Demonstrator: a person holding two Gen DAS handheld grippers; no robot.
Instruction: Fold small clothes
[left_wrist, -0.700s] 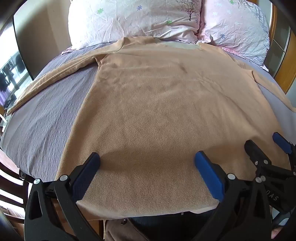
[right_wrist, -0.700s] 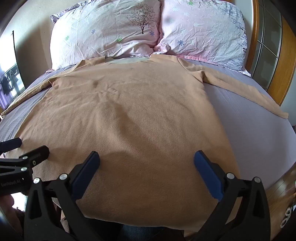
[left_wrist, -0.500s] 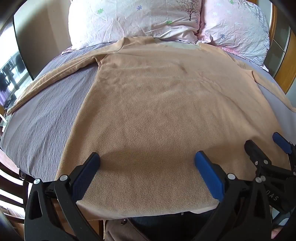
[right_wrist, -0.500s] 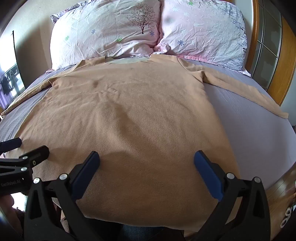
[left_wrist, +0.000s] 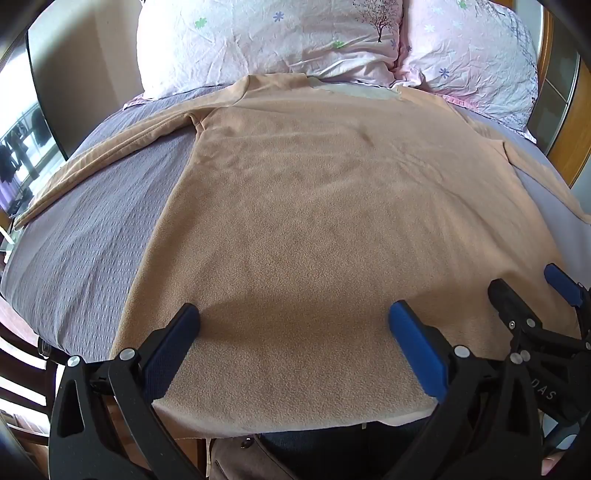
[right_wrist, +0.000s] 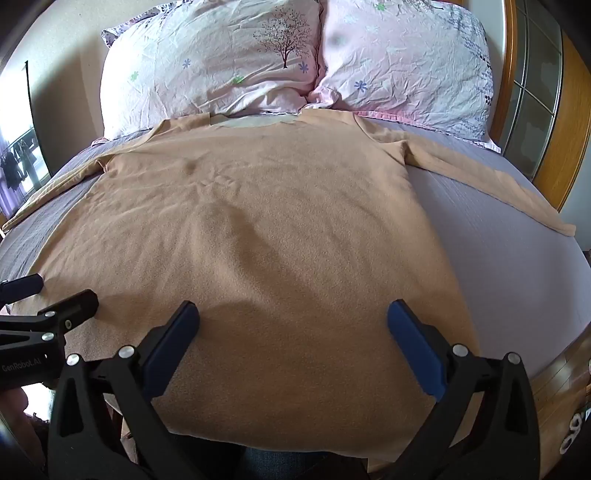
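Observation:
A tan long-sleeved shirt (left_wrist: 314, 206) lies flat on the bed, collar toward the pillows, sleeves spread out to both sides; it also shows in the right wrist view (right_wrist: 258, 229). My left gripper (left_wrist: 293, 317) is open and empty, just above the shirt's lower left part near the hem. My right gripper (right_wrist: 293, 317) is open and empty above the lower right part near the hem. Each gripper shows at the edge of the other's view: the right one (left_wrist: 532, 291), the left one (right_wrist: 51, 295).
The bed has a grey-lilac cover (left_wrist: 85, 236) and two pink flowered pillows (right_wrist: 221, 62) at the head. A wooden headboard frame (right_wrist: 565, 122) stands at the right. The bed's near edge and a dark chair (left_wrist: 22, 373) lie at the lower left.

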